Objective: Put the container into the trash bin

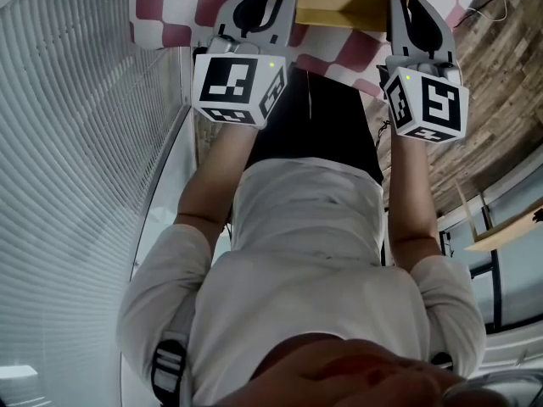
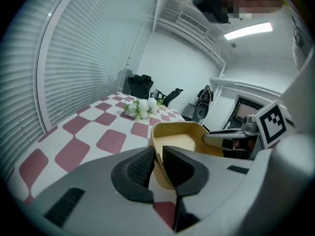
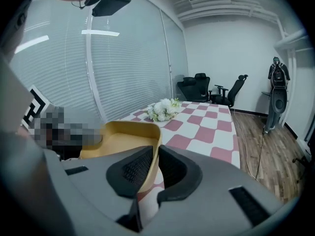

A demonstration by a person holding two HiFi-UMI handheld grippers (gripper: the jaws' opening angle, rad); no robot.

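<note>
Over the near edge of the checked table (image 2: 74, 136), the yellow container (image 2: 179, 140) is pinned between both tools, open side up. Left tongs (image 2: 156, 156) are clamped on its left wall, one pad inside, one outside. Right tongs (image 3: 156, 157) bite the opposite wall the same way. Whether its base touches the table, I can't tell. Further along the table lies a bunch of white flowers (image 3: 164, 109), well apart, with black office chairs (image 3: 197, 85) beyond.
</note>
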